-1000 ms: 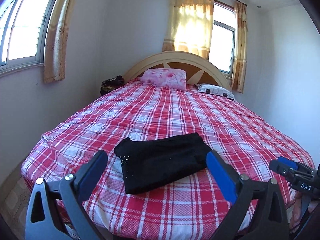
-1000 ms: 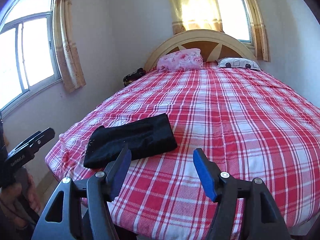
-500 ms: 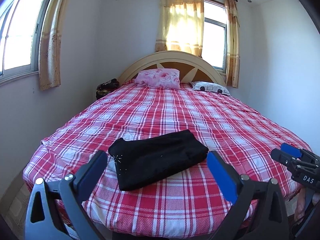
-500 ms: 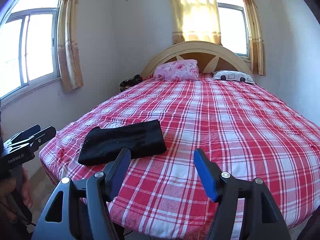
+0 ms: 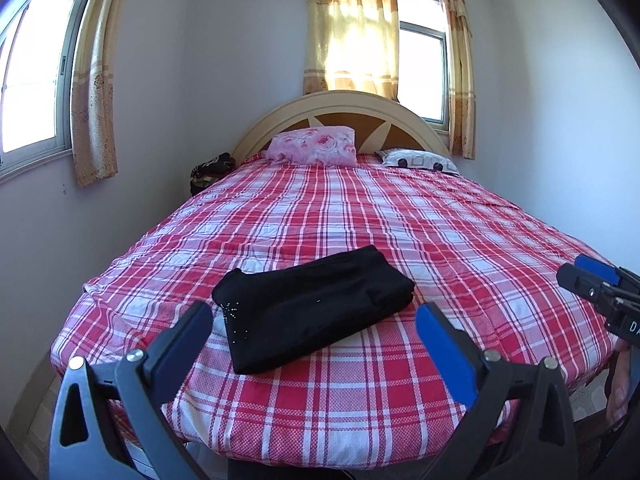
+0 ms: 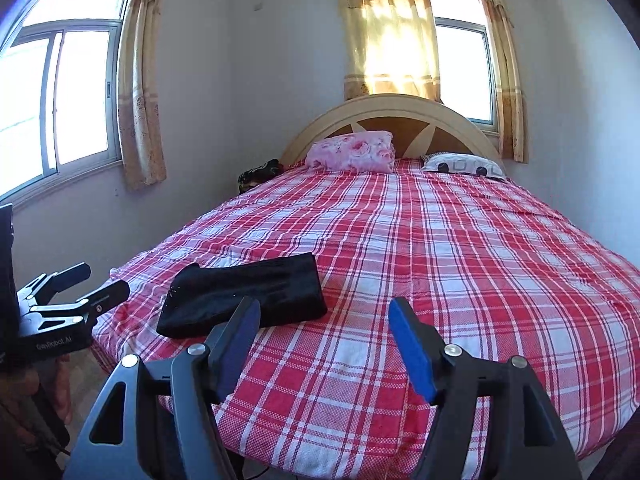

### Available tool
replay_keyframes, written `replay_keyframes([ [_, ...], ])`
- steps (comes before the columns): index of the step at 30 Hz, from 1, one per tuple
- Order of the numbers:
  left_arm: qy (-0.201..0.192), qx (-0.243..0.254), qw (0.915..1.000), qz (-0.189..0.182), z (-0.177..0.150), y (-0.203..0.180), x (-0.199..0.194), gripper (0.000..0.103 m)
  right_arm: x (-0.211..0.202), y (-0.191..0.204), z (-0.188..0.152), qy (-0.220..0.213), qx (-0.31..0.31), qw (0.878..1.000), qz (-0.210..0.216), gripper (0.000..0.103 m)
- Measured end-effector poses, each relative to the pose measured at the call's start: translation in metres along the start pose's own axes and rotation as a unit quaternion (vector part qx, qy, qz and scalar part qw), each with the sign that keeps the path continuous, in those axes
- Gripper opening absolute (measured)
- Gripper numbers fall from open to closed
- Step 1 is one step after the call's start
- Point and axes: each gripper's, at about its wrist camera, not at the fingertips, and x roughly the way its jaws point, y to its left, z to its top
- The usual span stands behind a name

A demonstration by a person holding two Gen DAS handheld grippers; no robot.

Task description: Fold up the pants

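Black pants [image 5: 312, 306] lie folded into a thick rectangle near the foot of the bed [image 5: 400, 216], toward its left side; small shiny studs show at their near left corner. My left gripper [image 5: 314, 322] is open and held back from the bed's foot edge, with the pants seen between its blue pads but well beyond them. In the right wrist view the same pants [image 6: 248, 296] lie ahead and to the left. My right gripper [image 6: 324, 312] is open over the foot of the bed and holds nothing. Each gripper shows at the edge of the other's view.
A red and white plaid cover spreads over the whole bed. A pink floral pillow [image 5: 314, 146] and a white patterned pillow [image 5: 420, 160] rest against the arched headboard [image 5: 340, 110]. A dark bundle [image 5: 210, 168] sits beside the bed by the left wall. Curtained windows fill the left and back walls.
Both grippers have drawn back from the bed, so the pants look smaller and farther off. The pants have stayed where they lie.
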Motion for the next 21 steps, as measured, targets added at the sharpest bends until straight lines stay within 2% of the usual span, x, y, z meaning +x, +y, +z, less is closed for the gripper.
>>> replay_keyframes([
  [7, -0.036, -0.035, 0.9987, 0.009, 0.007, 0.011, -0.014, 0.103, -0.001, 0.001, -0.001, -0.005, -0.001, 1.000, 0.004, 0.069],
  [14, -0.030, -0.055, 0.9977, 0.026, 0.009, 0.020, -0.010, 0.103, -0.004, 0.004, -0.001, -0.012, -0.007, 1.000, 0.004, 0.069],
  [21, -0.031, -0.047, 0.9978, 0.034, 0.006, 0.021, -0.009, 0.103, -0.002, 0.004, -0.002, -0.010, -0.008, 1.000, 0.005, 0.069],
])
